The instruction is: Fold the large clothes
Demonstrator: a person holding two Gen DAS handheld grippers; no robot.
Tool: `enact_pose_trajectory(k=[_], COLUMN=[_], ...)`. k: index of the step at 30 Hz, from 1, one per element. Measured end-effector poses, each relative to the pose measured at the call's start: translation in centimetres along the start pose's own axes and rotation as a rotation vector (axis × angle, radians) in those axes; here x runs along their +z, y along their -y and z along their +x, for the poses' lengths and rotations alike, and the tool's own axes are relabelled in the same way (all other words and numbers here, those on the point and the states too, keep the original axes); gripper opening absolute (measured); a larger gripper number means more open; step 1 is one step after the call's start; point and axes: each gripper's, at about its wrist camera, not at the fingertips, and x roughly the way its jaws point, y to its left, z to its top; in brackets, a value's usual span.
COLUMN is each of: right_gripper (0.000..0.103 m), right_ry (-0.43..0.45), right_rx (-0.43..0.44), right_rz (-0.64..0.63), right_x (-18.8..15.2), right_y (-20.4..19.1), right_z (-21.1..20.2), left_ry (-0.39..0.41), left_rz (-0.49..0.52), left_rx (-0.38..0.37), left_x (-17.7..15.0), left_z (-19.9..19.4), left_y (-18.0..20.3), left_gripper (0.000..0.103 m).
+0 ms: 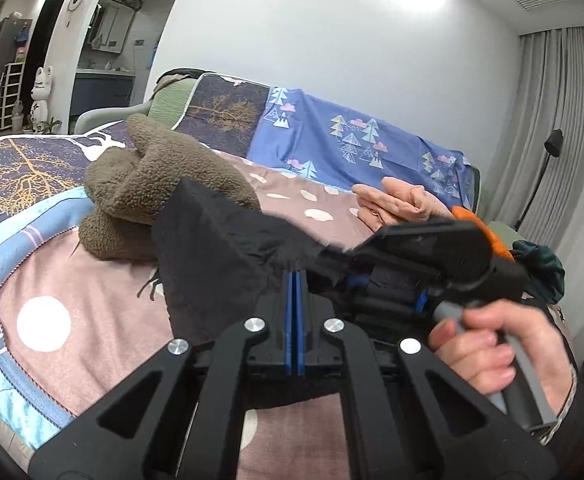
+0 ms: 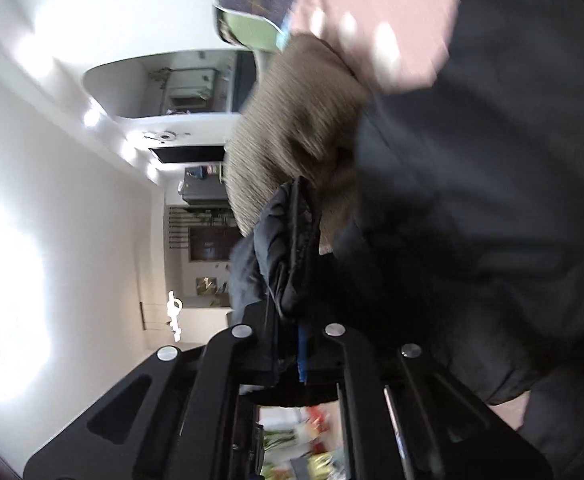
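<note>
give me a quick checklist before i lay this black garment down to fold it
1. Left gripper shut on the black garment: ok.
2. Right gripper shut on the black garment: ok, a bunched edge is pinched.
3. Garment lifted clear of the bed cover: cannot tell, its lower edge is hidden.
4. Landing spot free: not ok, the brown fleece garment lies right behind it.
5. Pink garment out of the way: ok, further off.
6. Garment spread flat between grippers: not ok, both hold it close together.

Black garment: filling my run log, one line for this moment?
left gripper shut on black garment | right gripper shut on black garment | brown fleece garment behind
</note>
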Motion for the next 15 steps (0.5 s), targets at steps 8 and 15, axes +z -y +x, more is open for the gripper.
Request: enact_pose_trajectory(k=[8,15], right_gripper=[0.005,0.005], right_ry=[0.194,0.359], right_rx=[0.036,0.027], right_rz=[-0.2,-0.306], right_x=[1.6,3.1], right_y=[-6.5,-9.9], right_z=[-8.1,-16.8], left_ry=[0.01,0.012], left_rz=[0.022,0.041], left_rx=[-0.079,-0.129], left_x=[0.1,0.2], left_z=[-0.1,0.0], left_y=[2.5,4.3], left_gripper=[0.006,0.012])
